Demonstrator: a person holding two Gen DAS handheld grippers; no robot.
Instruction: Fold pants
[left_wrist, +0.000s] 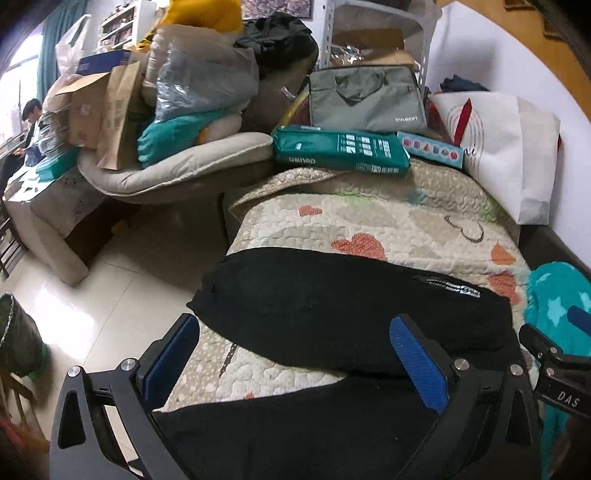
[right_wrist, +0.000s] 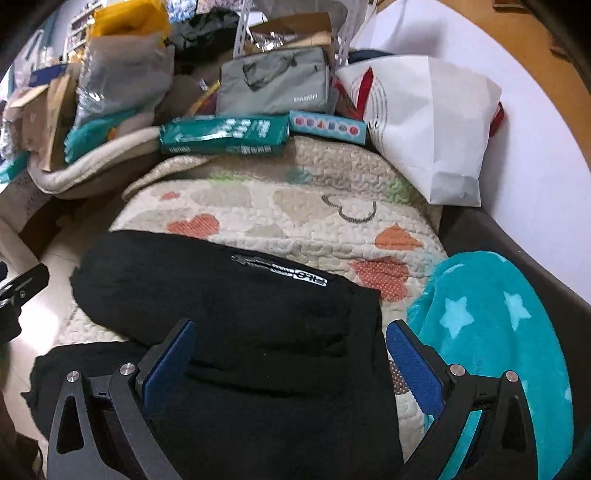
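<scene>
Black pants (left_wrist: 332, 310) lie on a cream quilted cover (left_wrist: 369, 221) with heart patterns, one part across the cover and another part lower toward me. They also show in the right wrist view (right_wrist: 240, 314), with a white label on them. My left gripper (left_wrist: 291, 354) is open above the pants' left end. My right gripper (right_wrist: 288, 354) is open above their right side, and its tip shows at the right edge of the left wrist view (left_wrist: 554, 347). Neither holds anything.
A teal star blanket (right_wrist: 491, 332) lies right of the pants. A green package (left_wrist: 340, 149), a small blue box (left_wrist: 430, 149), a grey bag (left_wrist: 365, 98) and a white paper bag (left_wrist: 509, 147) stand at the back. Piled boxes and bags (left_wrist: 147, 103) stand left, above tiled floor (left_wrist: 110, 295).
</scene>
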